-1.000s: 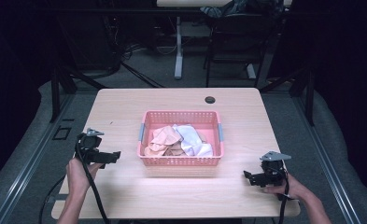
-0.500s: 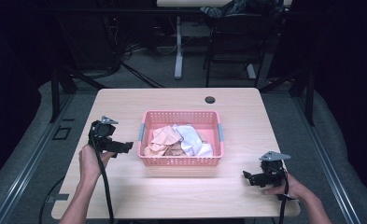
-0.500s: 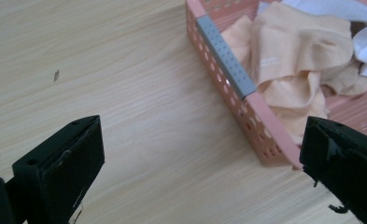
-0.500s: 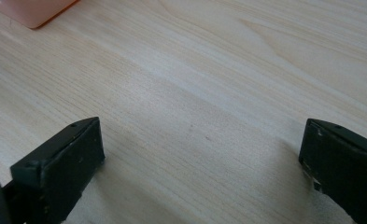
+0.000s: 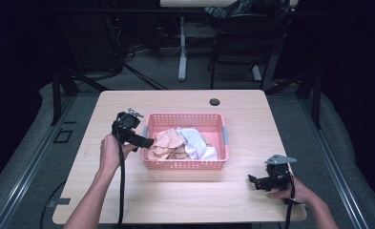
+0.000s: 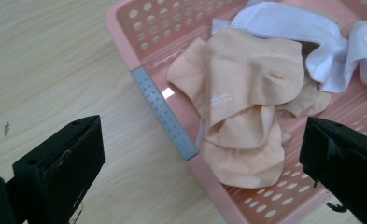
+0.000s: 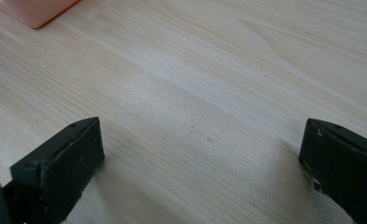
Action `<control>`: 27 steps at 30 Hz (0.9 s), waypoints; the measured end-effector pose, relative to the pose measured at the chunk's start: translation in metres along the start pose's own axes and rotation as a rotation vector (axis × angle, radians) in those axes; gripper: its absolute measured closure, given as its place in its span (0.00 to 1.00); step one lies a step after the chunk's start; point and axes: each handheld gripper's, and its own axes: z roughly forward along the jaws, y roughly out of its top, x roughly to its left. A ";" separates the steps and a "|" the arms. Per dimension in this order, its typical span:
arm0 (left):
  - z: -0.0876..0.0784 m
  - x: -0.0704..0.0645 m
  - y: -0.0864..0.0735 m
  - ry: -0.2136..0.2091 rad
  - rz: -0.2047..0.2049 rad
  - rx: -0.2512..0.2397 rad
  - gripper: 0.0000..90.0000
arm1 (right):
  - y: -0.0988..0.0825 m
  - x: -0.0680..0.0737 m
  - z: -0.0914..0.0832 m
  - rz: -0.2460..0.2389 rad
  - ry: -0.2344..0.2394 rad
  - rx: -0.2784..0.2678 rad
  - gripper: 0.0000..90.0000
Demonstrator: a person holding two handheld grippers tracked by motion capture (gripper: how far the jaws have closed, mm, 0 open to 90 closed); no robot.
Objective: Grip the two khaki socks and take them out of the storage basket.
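It looked like a lab or recording studio: a bare wooden table (image 5: 185,191) stood on grey carpet, dark curtains hung around, and beyond the tongs, cables (image 5: 128,57), metal stand legs (image 5: 182,52) and a chair (image 5: 237,43) crowded the floor.

between the wide-apart black jaws of the left gripper (image 6: 202,182): a pink basket (image 6: 172,32) dotted with holes, a grey handle strip (image 6: 165,114), peach socks (image 6: 246,107) with a faint, possibly white logo, beyond them white socks (image 6: 307,37). pale wood-grain table (image 7: 209,84).
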 end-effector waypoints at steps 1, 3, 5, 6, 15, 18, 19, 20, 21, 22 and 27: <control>0.002 -0.001 0.002 -0.007 0.005 0.005 0.00 | 0.000 0.000 0.000 -0.001 0.001 0.000 0.00; 0.007 -0.004 0.007 -0.022 0.012 0.027 0.00 | 0.000 0.000 0.000 -0.003 -0.004 -0.001 0.00; 0.013 -0.005 0.011 -0.043 0.013 0.035 0.00 | 0.000 0.000 0.000 0.001 -0.001 -0.005 0.00; 0.016 -0.006 0.013 -0.053 0.013 0.037 0.00 | 0.000 0.000 0.001 0.001 0.000 -0.006 0.00; 0.044 -0.018 0.027 -0.105 0.041 0.107 0.00 | 0.000 0.000 0.001 -0.002 -0.002 -0.002 0.00; 0.052 -0.024 0.032 -0.106 0.048 0.118 0.03 | 0.000 0.000 0.000 -0.002 0.000 0.001 0.00; 0.055 -0.025 0.034 -0.106 0.050 0.124 0.05 | 0.000 0.000 0.000 -0.002 -0.001 0.002 0.00; 0.058 -0.026 0.035 -0.105 0.050 0.125 0.07 | 0.000 0.000 0.000 -0.004 0.000 0.003 0.00; 0.061 -0.027 0.036 -0.103 0.052 0.135 0.10 | 0.000 0.000 0.000 -0.004 0.000 0.003 0.00; 0.061 -0.027 0.036 -0.103 0.052 0.135 0.10 | 0.000 0.000 0.000 -0.004 0.000 0.003 0.00; 0.080 -0.023 0.038 -0.101 0.022 0.193 0.15 | 0.001 0.000 0.000 -0.005 0.002 0.003 0.00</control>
